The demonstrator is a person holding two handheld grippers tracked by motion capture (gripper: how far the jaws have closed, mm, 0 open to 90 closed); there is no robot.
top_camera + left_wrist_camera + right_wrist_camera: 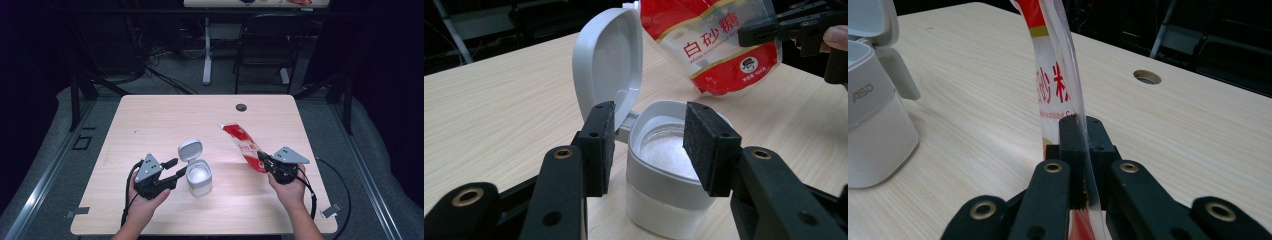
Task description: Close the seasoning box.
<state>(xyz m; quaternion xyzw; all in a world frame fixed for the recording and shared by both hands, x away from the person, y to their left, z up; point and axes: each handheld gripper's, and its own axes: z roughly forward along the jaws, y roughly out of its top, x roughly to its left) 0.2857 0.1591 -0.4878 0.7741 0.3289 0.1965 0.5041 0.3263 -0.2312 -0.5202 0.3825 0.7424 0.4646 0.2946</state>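
Left hand-held gripper (pixel 175 169): nearest me on the left. I see its jaws spread wide on either side of the white canister (pixel 199 177); in the left gripper view the pads (pixel 596 147) flank the body and I cannot tell whether they press on it. I read it as released, standing ready to steady.

Right hand-held gripper (pixel 266 162): clenched on the bottom edge of the sugar pouch (pixel 245 145); in the right gripper view the film is pinched flat between the pads (pixel 1074 150).

White canister: stands upright on the worktop (pixel 165 120), near my left gripper, with the hinged lid (pixel 190 150) tipped back and white grains already inside.

Sugar pouch: held off the worktop, slanting up and away from my right gripper, well right of the canister, not over its mouth.

Step in hand, my judgement: bring the pouch over the open canister and pour.

Doing it well: I would close the left jaws on the canister first so it cannot slide, carry the pouch's open top above the mouth, keep clear of the raised lid, then tip slowly, since a floppy pouch gripped at one edge can sag and spill.

Writing, canister: "ASD" embossed on the side (pixel 863 92).

Writing, pouch: large Chinese characters 白砂糖 (pixel 709 37), with smaller print below that is too small to read, and a small round face logo.
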